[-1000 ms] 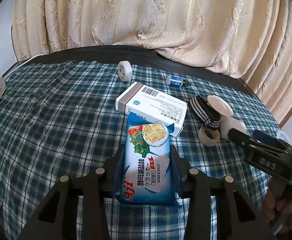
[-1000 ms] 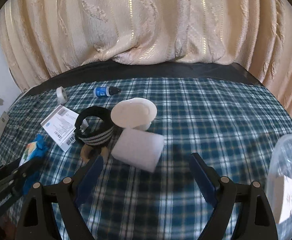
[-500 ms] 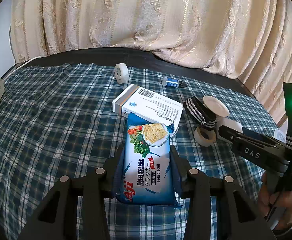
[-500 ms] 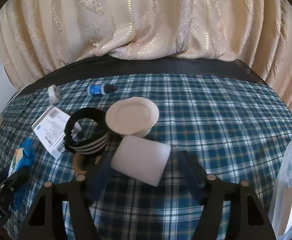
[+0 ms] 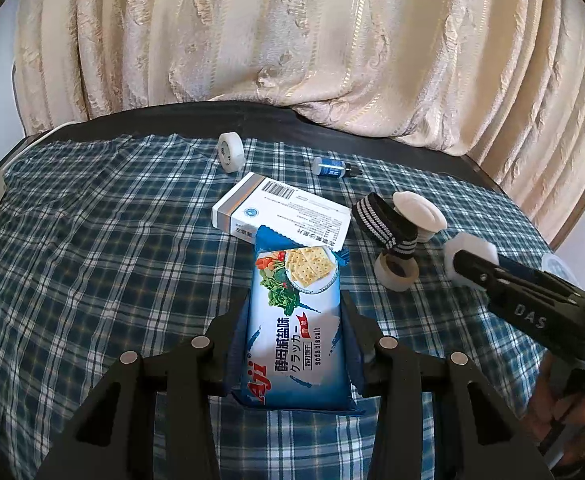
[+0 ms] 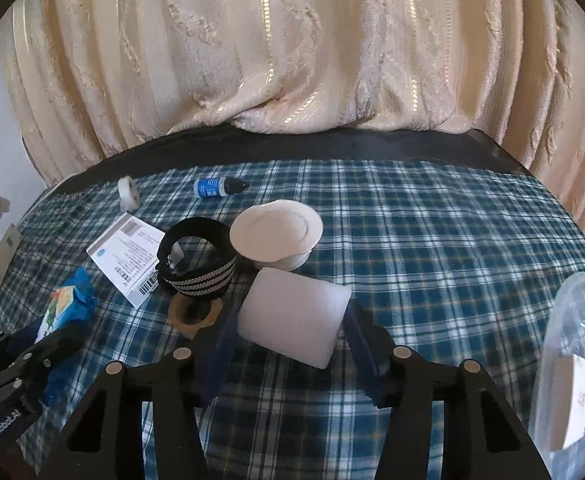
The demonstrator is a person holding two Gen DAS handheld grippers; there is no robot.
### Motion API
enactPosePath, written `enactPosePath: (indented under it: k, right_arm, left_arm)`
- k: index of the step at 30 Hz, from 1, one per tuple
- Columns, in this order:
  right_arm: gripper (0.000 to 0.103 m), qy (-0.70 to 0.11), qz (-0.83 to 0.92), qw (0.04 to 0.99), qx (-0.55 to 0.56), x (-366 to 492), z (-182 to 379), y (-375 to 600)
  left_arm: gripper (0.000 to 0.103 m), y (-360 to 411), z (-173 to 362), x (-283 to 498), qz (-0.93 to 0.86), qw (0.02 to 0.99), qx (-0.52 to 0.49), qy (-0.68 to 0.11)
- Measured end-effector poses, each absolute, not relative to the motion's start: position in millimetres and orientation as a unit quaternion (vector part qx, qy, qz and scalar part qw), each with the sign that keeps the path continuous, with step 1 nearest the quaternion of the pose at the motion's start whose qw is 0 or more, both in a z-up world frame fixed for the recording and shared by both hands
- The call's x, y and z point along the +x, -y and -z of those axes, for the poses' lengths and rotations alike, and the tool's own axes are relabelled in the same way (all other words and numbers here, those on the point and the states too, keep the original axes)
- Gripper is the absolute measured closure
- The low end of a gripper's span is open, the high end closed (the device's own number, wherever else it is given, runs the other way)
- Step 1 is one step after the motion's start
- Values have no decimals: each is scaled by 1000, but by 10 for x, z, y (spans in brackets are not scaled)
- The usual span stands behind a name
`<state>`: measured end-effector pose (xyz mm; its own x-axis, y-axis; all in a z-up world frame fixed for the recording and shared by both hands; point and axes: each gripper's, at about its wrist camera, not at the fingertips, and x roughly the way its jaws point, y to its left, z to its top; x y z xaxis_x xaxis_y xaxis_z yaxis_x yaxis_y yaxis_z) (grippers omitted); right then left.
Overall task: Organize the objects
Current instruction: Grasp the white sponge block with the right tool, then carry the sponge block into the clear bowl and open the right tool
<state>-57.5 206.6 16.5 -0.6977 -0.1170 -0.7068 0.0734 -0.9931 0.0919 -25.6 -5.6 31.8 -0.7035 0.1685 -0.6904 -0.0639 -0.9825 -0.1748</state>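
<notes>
We see left gripper [image 5: 294,354] clamped on biscuit pack [image 5: 297,320] at 6 o'clock on checked cloth [image 5: 92,248], medicine box [image 5: 282,216] just beyond at 12, right gripper [image 6: 292,344] jaws apart around white block [image 6: 292,322], plastic tub [image 6: 572,360] at 3 o'clock

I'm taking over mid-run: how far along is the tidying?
Done: the clear bin at right already holds a few things. In hand: left gripper is shut on the biscuit pack; right gripper, open, straddles the white block. Left on the cloth: box, dropper bottle, striped band, tape rolls.
</notes>
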Motion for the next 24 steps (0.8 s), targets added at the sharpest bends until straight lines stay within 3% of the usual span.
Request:
enactPosePath:
  k: [24]
  right_arm:
    - [47, 76, 944, -41, 320, 244, -495, -2746]
  left_arm:
    - [60, -106, -344, -182, -924, 106, -365, 54]
